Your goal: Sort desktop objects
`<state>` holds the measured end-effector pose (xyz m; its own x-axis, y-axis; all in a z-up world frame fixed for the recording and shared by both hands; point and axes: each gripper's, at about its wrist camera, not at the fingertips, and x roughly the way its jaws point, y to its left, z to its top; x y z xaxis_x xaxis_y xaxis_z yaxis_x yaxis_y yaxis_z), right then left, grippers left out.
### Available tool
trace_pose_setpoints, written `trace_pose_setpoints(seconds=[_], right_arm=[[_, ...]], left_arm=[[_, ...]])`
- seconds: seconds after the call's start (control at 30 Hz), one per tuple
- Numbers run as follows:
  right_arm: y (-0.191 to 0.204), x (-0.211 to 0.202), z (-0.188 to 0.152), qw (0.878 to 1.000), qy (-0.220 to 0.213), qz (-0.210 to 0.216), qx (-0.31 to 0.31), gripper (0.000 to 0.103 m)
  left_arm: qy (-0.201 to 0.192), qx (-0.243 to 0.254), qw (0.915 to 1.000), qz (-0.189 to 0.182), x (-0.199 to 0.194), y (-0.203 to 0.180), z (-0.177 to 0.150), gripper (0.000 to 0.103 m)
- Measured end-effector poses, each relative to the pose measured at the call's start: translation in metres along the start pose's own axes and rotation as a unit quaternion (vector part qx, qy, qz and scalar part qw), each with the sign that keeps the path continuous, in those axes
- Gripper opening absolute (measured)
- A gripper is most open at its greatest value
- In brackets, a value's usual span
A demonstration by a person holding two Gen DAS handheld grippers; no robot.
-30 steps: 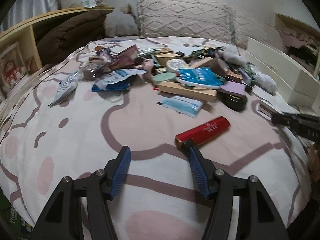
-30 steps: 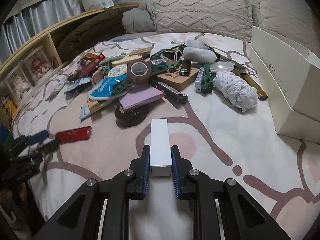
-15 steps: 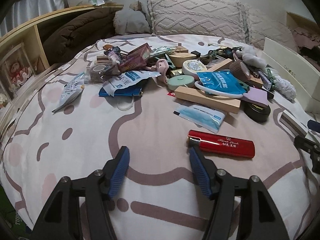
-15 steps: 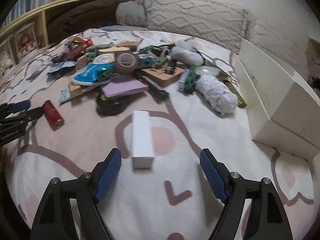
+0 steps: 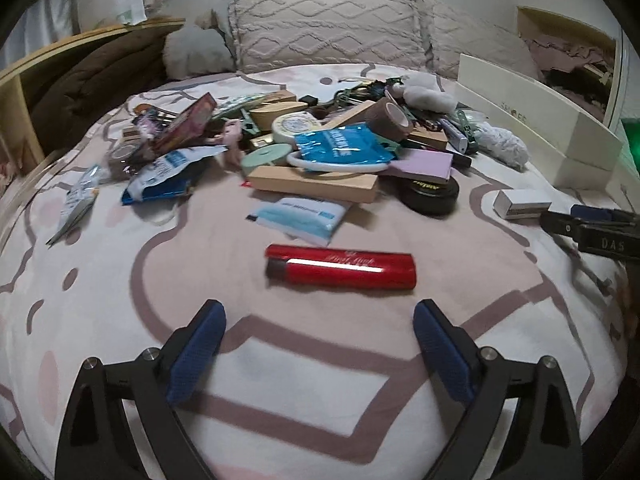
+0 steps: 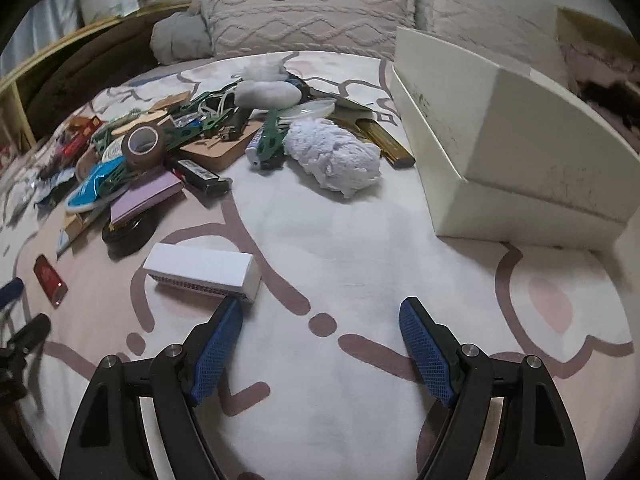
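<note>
Both grippers empty over the bedspread, two items set apart from the heap.

Largest first: I see the cream storage box along the right edge, likely the bin I sort into, and the jumbled pile mid-bed. My right gripper has its jaws spread, having just been opening, with nothing between them; the white carton lies flat just beyond its left finger, probably parked clear of the clutter. My left gripper has also just been opening and stands wide and empty, the red lighter lying crosswise just ahead of it, isolated for easy access.
</note>
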<state>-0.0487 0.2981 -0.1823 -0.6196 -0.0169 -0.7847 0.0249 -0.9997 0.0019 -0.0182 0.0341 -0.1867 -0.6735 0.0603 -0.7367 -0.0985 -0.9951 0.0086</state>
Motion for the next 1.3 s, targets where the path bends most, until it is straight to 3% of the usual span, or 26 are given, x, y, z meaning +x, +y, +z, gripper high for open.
trace_pose_setpoints(seconds=[0.23, 0.5, 0.57, 0.6, 0.83, 1.1, 1.3], right_arm=[[0.001, 0.0, -0.002, 1.0, 0.0, -0.006, -0.005, 0.082], [0.002, 0.001, 0.0, 1.0, 0.001, -0.01, 0.0, 0.083], [0.004, 0.001, 0.0, 1.0, 0.01, 0.003, 0.007, 0.101], [0.006, 0.0, -0.001, 1.0, 0.015, 0.021, 0.012, 0.103], [0.037, -0.002, 0.002, 0.999, 0.015, 0.049, 0.018, 0.103], [0.056, 0.006, 0.011, 0.998, 0.026, 0.034, 0.047, 0.103], [0.058, 0.009, 0.014, 0.998, 0.007, 0.022, 0.058, 0.103]], left_arm=[[0.02, 0.028, 0.9993, -0.009, 0.015, -0.011, 0.017, 0.096], [0.023, 0.016, 0.9993, -0.023, 0.021, -0.005, 0.013, 0.099], [0.021, 0.019, 0.9995, -0.015, 0.021, -0.008, 0.012, 0.099], [0.02, 0.02, 0.9995, -0.014, 0.021, -0.008, 0.011, 0.099], [0.017, 0.014, 0.9997, -0.015, 0.019, -0.008, 0.007, 0.1], [0.01, 0.009, 0.9997, -0.018, 0.02, -0.004, 0.007, 0.101], [0.005, 0.009, 0.9999, -0.011, 0.02, -0.006, 0.007, 0.101]])
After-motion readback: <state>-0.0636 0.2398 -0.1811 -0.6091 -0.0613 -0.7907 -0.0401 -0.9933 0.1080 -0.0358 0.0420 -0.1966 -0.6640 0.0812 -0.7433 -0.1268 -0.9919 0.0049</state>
